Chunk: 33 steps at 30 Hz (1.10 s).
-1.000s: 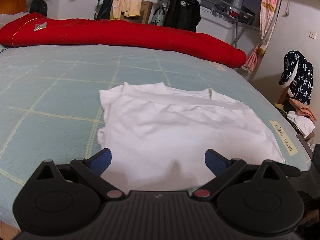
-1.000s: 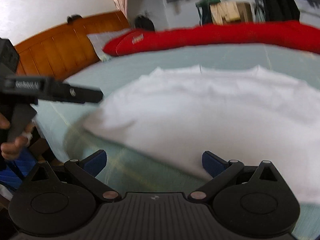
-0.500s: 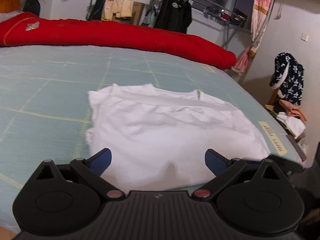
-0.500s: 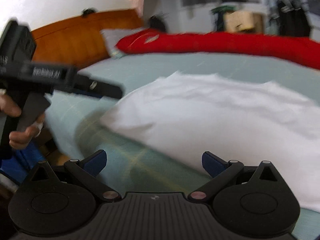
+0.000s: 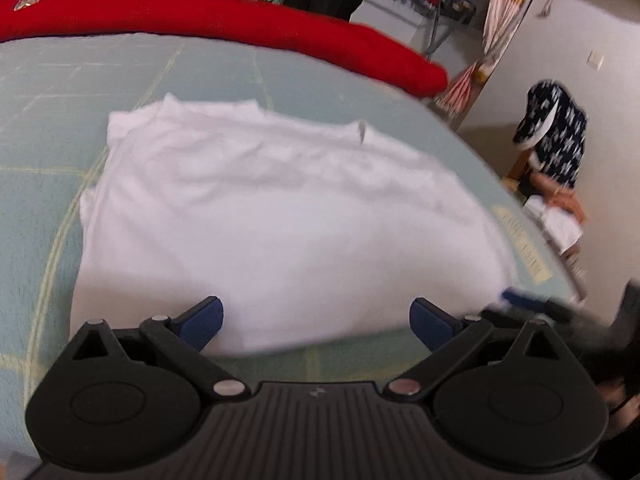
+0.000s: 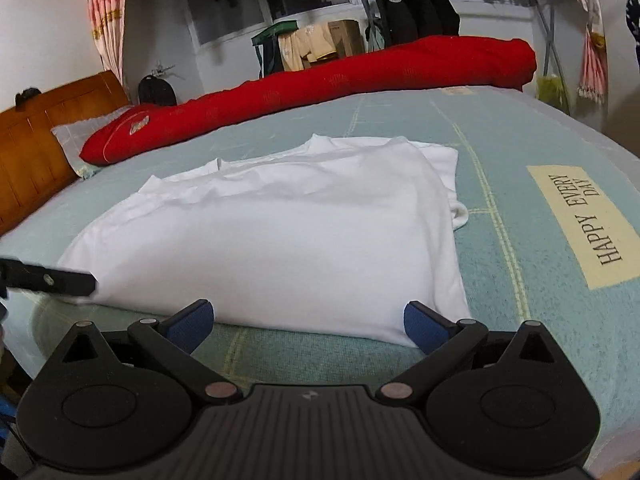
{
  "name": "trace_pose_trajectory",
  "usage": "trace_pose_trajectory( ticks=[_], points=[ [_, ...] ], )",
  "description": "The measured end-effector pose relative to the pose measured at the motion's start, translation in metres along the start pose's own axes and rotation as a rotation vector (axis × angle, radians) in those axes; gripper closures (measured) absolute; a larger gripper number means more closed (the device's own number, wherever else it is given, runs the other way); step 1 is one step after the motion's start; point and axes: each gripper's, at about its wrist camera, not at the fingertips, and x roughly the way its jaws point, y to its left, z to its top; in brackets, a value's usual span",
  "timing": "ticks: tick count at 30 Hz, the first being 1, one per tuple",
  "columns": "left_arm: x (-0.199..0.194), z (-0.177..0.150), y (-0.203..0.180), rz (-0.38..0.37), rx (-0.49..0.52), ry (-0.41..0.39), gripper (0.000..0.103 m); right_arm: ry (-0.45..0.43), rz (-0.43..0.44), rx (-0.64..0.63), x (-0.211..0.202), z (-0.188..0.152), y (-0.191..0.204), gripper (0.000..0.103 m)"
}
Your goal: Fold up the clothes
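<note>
A white T-shirt (image 5: 280, 220) lies partly folded on the pale green bedsheet (image 5: 48, 120), its sleeves tucked in. My left gripper (image 5: 316, 322) is open and hovers just over the shirt's near edge, with nothing between its blue pads. In the right wrist view the same T-shirt (image 6: 280, 240) fills the middle. My right gripper (image 6: 308, 326) is open at the near hem, its right pad close to the shirt's corner. The left gripper's black finger (image 6: 48, 280) pokes in at the left, by the other near corner. The right gripper shows as a blur at the shirt's near right corner (image 5: 524, 300).
A rolled red duvet (image 6: 320, 84) lies along the far side of the bed, beside a wooden headboard (image 6: 28, 140). A "HAPPY EVERY DAY" label (image 6: 580, 224) is sewn on the sheet. A chair piled with clothes (image 5: 556, 160) stands off the bed's right edge. A clothes rack (image 6: 420, 8) lines the back wall.
The left gripper has come nearer and lower over the shirt's near edge. The right gripper has swung from the left side round to the near hem. Both stay open.
</note>
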Motion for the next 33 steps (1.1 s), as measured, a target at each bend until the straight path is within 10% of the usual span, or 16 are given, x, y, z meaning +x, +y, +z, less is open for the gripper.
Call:
trace_pose_trajectory(
  ticks=[5,11,21,27,33],
  points=[
    [0.013,0.051,-0.017,-0.167,0.0,-0.055,0.004,0.006,-0.032,-0.027,0.0,0.003,0.009,0.0],
    [0.091,0.068,-0.026,-0.313,-0.055,0.093,0.004,-0.023,-0.016,-0.003,-0.016,0.011,0.006,0.0],
    [0.119,0.105,0.009,-0.137,-0.103,0.06,0.005,-0.042,-0.014,0.043,-0.019,0.013,-0.013,0.0],
    [0.12,0.103,-0.013,-0.268,-0.044,0.099,0.004,-0.054,0.039,0.043,-0.014,0.019,-0.012,0.0],
    [0.157,0.104,-0.009,-0.24,-0.051,0.144,0.004,-0.037,0.062,0.021,-0.009,0.02,-0.008,0.0]
  ],
)
